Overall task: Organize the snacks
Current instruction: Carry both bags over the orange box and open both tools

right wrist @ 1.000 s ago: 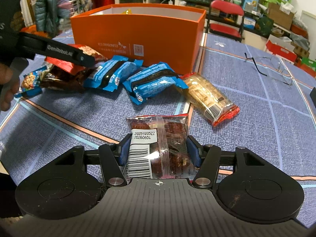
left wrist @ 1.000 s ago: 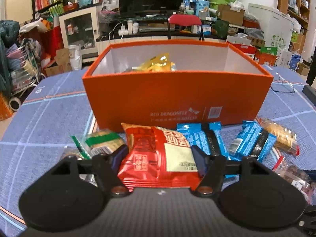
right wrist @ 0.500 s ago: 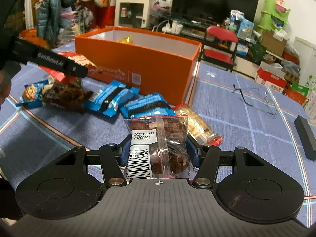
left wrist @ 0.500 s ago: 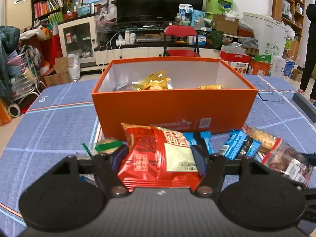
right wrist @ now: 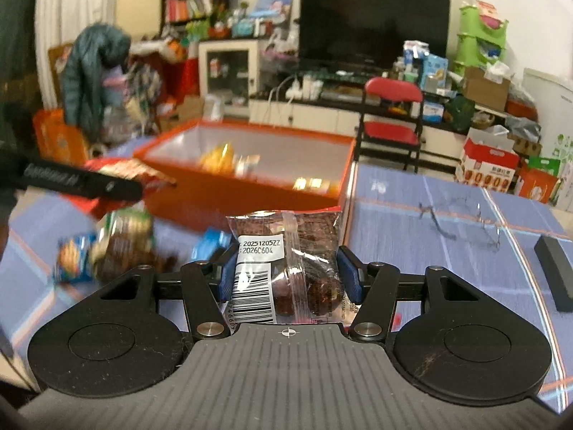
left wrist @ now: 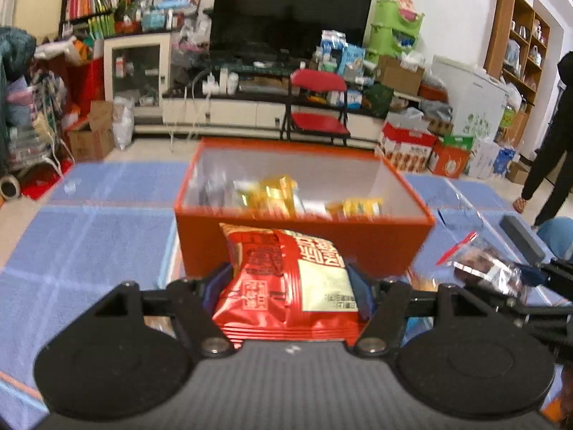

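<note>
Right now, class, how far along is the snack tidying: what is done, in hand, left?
Done: several yellow packets lie inside the orange box. In hand: the left gripper clamps a red packet; the right gripper clamps a clear packet. Left: loose snacks on the blue cloth.

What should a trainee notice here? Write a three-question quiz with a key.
1. True or false: the left gripper is shut on a red packet.
2. What does the right gripper hold? A) a blue bar B) a clear bag with a barcode label C) glasses
3. Fill in: yellow packets already lie inside the orange ____.

Key: 1 true; 2 B; 3 box.
</note>
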